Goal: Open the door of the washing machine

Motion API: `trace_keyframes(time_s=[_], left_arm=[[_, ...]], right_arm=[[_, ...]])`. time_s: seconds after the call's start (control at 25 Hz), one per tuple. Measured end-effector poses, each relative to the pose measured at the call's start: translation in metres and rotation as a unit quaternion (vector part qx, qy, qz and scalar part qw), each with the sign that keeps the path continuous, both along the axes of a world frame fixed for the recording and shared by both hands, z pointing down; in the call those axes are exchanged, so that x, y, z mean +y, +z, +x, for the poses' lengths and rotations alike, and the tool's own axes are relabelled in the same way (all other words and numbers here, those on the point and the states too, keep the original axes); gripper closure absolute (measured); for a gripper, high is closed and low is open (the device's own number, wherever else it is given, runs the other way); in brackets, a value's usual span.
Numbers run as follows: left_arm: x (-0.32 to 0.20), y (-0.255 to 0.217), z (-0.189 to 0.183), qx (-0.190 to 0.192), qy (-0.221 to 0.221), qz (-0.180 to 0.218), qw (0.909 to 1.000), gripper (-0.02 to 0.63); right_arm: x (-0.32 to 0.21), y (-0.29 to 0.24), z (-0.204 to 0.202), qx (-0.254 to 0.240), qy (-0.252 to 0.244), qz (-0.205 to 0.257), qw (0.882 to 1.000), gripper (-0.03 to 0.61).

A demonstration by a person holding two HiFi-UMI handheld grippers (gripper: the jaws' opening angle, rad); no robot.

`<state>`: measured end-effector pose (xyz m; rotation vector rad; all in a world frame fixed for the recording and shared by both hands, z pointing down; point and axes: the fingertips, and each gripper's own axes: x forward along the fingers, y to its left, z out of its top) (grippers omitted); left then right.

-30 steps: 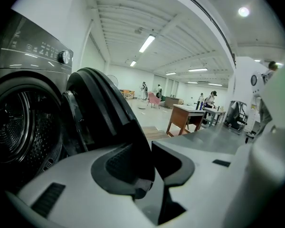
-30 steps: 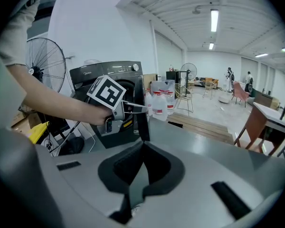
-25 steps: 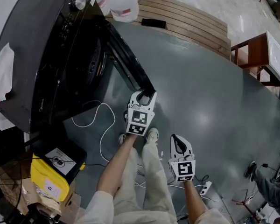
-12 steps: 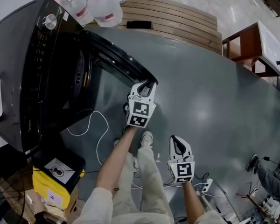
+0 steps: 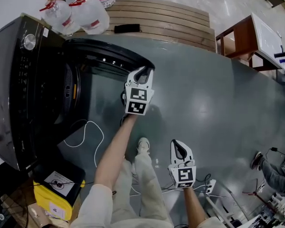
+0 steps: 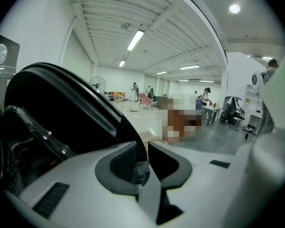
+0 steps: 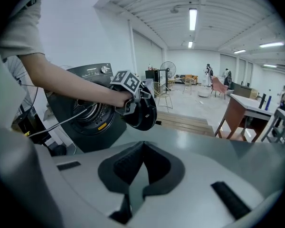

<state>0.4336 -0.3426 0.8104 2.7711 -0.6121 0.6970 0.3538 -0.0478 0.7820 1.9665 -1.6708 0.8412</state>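
The left gripper [image 6: 143, 151] grips the rim of the door [image 6: 76, 113]. Its jaws have just been closing, with that dark edge between them, and only its own view shows the bite up close. The right gripper [image 7: 141, 148] is closed on nothing, jaw tips meeting, well out from the washing machine [image 7: 80, 127]. Its view alone shows the door's round inner face and the drum mouth [image 7: 91, 112]. The head view shows the glossy black door swung wide off the machine's front, its hinged end nearest the water bottles [image 5: 85, 11].

Black washing machine [image 5: 19, 103], its round door [image 5: 109, 54] swung wide open.
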Motion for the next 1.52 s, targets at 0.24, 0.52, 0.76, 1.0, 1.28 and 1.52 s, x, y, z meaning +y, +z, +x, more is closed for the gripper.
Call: trace_keyframes(time_s=[0.24, 0.52, 0.76, 1.0, 1.28, 1.52], left_arm=[[-0.026, -0.001, 0.025, -0.011, 0.010, 0.010, 0.9999, 0.540], [-0.039, -0.007, 0.028, -0.008, 0.009, 0.007, 0.9999, 0.540], [-0.030, -0.013, 0.005, -0.010, 0.017, 0.019, 0.9996, 0.540], [-0.014, -0.024, -0.039, -0.002, 0.018, 0.022, 0.9996, 0.600], [0.013, -0.044, -0.118, 0.011, -0.008, 0.006, 0.9999, 0.606], [0.030, -0.066, -0.207, 0.012, -0.051, -0.006, 0.9986, 0.606]], right_arm=[[0.006, -0.004, 0.017, 0.006, 0.014, -0.006, 1.000, 0.579], [0.005, -0.006, 0.015, 0.003, 0.023, -0.006, 1.000, 0.580], [-0.004, -0.010, 0.002, 0.000, 0.011, -0.001, 1.000, 0.580], [-0.019, -0.014, -0.015, 0.001, -0.013, 0.006, 1.000, 0.580], [-0.047, -0.024, -0.046, 0.003, -0.056, 0.018, 0.998, 0.580], [-0.078, -0.041, -0.084, 0.005, -0.099, 0.032, 0.995, 0.580]])
